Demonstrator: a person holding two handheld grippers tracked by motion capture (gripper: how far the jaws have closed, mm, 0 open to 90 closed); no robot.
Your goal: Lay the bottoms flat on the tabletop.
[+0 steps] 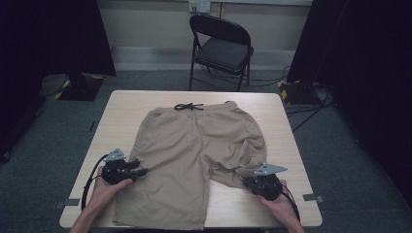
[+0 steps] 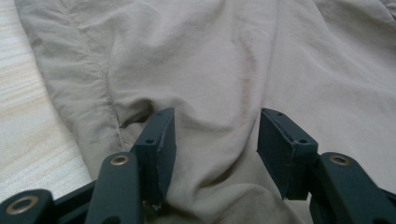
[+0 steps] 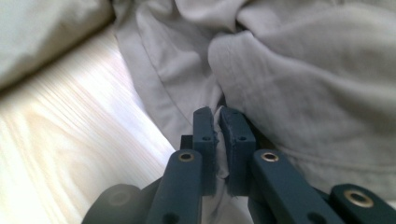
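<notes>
Shorts (image 1: 194,150): tan, one pair, laid flat on the table (image 1: 121,104) in front of you. Waistband at the far side, with a dark drawstring (image 1: 188,107) tied in a bow at its middle. The leg on your left lies long and smooth, reaching the near table edge; the leg on your right is bunched and rumpled, its hem pulled up short.

Left gripper (image 1: 138,170): in your left hand (image 1: 104,187), at the outer side of the left leg. In the left gripper view its jaws stand wide apart, pressed onto the fabric, with a low ridge of cloth raised between them. The side seam and bare wood lie just to one side.

Right gripper (image 1: 250,180): in your right hand (image 1: 279,199), at the hem of the rumpled leg. In the right gripper view its jaws are almost together, pinching a thin fold of the hem.

Table: pale wood, square, rounded corners.

Chair (image 1: 221,48): black, folding, beyond the table's far edge, well apart from it.

Floor (image 1: 43,145): grey carpet.
</notes>
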